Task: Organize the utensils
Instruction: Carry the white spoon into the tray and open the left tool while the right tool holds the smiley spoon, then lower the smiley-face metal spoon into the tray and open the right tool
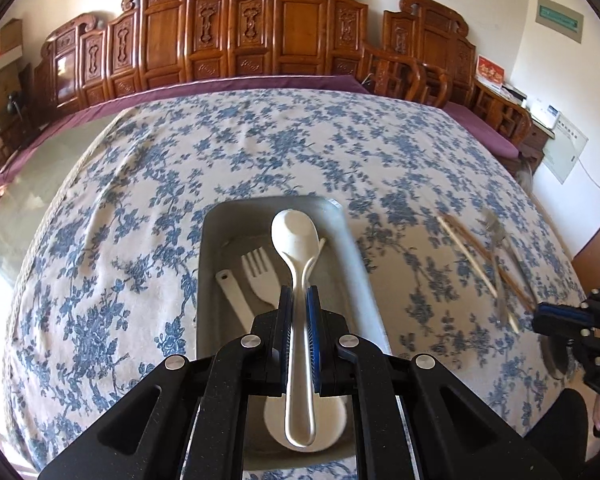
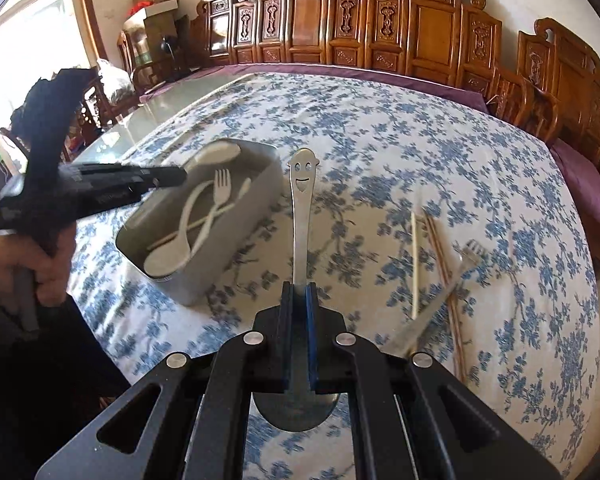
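Left claw (image 1: 299,300) pinching the white spoon (image 1: 296,240) mid-handle over the tray (image 1: 210,240), right claw (image 2: 299,296) clamping the steel spoon (image 2: 302,200) — both stiff, light, probably slippery.

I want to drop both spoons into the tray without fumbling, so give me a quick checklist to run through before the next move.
1. Left gripper shut on the white spoon: ok.
2. White spoon over the tray: ok, it hangs above the open tray.
3. Room in the tray: ok, only a white fork, a white spoon and a flat white tool lie inside.
4. Right gripper shut on the metal spoon: ok, held by its neck, smiley handle end pointing away.
5. Metal spoon over the tray: not ok, it is beside the tray, above the tablecloth.
6. Leftovers: not ok, chopsticks and a metal fork remain on the cloth.
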### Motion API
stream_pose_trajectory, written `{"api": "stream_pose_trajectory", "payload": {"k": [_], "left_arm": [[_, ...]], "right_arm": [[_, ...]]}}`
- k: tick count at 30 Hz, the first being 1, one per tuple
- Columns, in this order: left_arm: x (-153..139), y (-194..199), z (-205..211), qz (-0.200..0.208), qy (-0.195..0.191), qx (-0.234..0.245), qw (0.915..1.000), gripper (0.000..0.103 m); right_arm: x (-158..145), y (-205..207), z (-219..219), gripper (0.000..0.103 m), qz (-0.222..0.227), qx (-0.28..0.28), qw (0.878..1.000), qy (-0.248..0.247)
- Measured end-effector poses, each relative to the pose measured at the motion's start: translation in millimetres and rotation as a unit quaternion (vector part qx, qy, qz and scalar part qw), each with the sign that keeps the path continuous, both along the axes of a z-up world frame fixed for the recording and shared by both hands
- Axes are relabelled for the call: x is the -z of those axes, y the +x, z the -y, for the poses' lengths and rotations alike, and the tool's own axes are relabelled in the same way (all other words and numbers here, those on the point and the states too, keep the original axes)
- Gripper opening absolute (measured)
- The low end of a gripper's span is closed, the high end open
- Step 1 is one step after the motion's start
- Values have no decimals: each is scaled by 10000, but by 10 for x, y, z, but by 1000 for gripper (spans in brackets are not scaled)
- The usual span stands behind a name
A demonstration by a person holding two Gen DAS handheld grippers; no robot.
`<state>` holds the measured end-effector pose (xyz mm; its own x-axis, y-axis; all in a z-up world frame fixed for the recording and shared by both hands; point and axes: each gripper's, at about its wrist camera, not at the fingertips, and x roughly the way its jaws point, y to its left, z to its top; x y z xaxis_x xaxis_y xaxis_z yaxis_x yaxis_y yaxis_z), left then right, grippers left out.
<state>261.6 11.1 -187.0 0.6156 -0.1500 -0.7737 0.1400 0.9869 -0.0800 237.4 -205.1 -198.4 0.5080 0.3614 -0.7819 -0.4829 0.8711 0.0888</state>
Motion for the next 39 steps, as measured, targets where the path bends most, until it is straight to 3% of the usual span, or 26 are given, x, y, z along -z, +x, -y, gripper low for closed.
{"api": "stream_pose_trajectory", "payload": {"k": [6, 14, 24, 32, 39], "left_arm": [[270, 84, -132, -331, -202, -148, 9991, 7], [377, 204, -179, -505, -309, -152, 9981, 7], [125, 71, -232, -158, -99, -18, 9998, 7], [-109, -94, -476, 200, 131, -70, 9997, 7], [-212, -107, -736, 290, 100, -257, 9992, 7]], "right_arm": [[7, 6, -213, 7, -61, -99, 9999, -116], [33, 14, -388, 7, -145, -80, 9995, -283], [19, 66, -581, 7, -184, 14, 9991, -376], [-17, 149, -867, 7, -220, 13, 9995, -206], [-33, 332, -1168, 7, -327, 65, 9994, 74]]}}
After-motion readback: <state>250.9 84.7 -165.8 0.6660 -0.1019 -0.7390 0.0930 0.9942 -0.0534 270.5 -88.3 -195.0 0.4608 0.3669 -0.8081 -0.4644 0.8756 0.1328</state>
